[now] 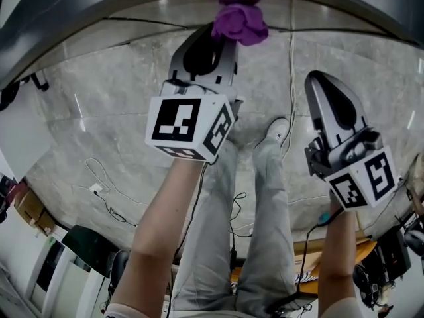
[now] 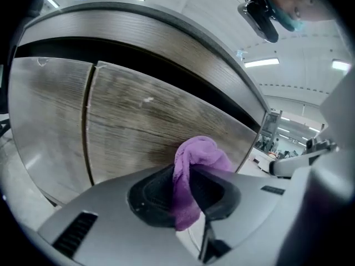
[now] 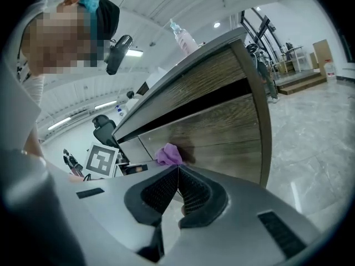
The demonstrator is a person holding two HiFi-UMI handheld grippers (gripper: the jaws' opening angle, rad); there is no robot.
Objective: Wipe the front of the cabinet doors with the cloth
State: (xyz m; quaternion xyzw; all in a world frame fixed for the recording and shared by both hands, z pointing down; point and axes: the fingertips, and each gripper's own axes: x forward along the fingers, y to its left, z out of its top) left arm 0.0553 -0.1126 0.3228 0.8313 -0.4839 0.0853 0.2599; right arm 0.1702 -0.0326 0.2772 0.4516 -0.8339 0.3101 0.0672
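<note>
One purple cloth (image 2: 202, 154) is pinched in the left gripper's (image 2: 186, 176) closed fingers and pressed against the wooden cabinet door (image 2: 138, 121); the right gripper (image 3: 177, 176) hangs alongside, fingers together, empty.

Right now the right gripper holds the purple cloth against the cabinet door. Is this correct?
No, the left gripper holds the purple cloth against the cabinet door; the left gripper view shows it pinched between those jaws. The right gripper is shut and empty.

Grey marble floor (image 1: 99, 111) with trailing cables (image 1: 291, 78), ceiling strip lights (image 2: 260, 62) overhead.
</note>
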